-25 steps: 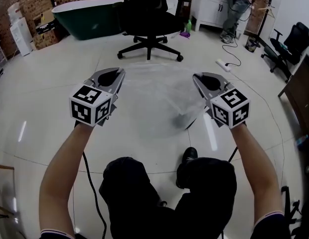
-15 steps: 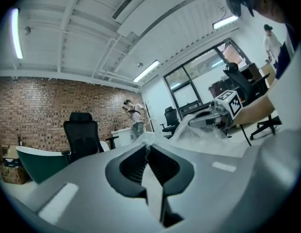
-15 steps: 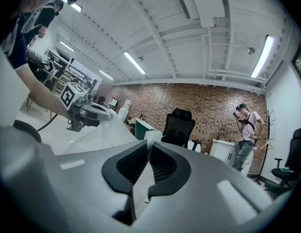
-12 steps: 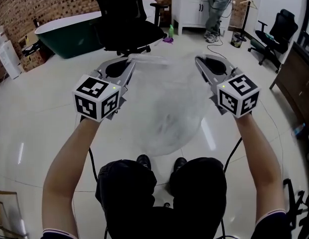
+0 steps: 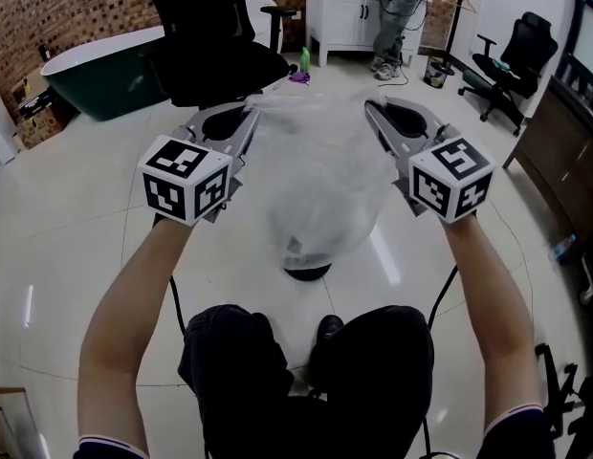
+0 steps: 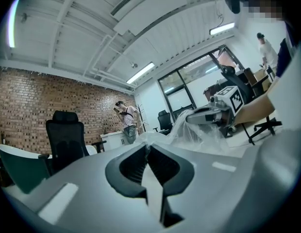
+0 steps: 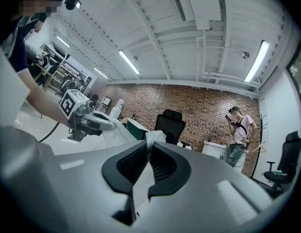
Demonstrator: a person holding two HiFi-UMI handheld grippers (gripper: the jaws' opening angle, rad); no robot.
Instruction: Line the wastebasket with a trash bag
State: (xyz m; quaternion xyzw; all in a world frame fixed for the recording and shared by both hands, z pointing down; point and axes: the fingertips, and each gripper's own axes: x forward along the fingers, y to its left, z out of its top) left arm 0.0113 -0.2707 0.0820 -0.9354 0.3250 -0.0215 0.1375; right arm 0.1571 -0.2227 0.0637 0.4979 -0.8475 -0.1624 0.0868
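Note:
A clear plastic trash bag [image 5: 316, 180] hangs in the air between my two grippers, puffed out and sagging toward the floor. My left gripper [image 5: 251, 113] is shut on the bag's left top edge, with film pinched between its jaws [image 6: 148, 147]. My right gripper [image 5: 370, 108] is shut on the right top edge, where a tuft of film [image 7: 155, 137] sticks out past the pads. Both point level, away from me. A dark shape [image 5: 306, 273] lies on the floor under the bag's bottom; I cannot tell what it is. No wastebasket is plainly visible.
A black office chair [image 5: 210, 36] stands just beyond the bag, a dark green bathtub [image 5: 96, 65] to its left. Farther back are a white cabinet [image 5: 344, 12], a standing person [image 5: 392, 17], a green bottle [image 5: 304, 60] and another black chair [image 5: 507, 60]. White tile floor lies all around.
Both grippers have risen and moved forward with the bag. The bag has lifted off the floor and now hangs fuller between them.

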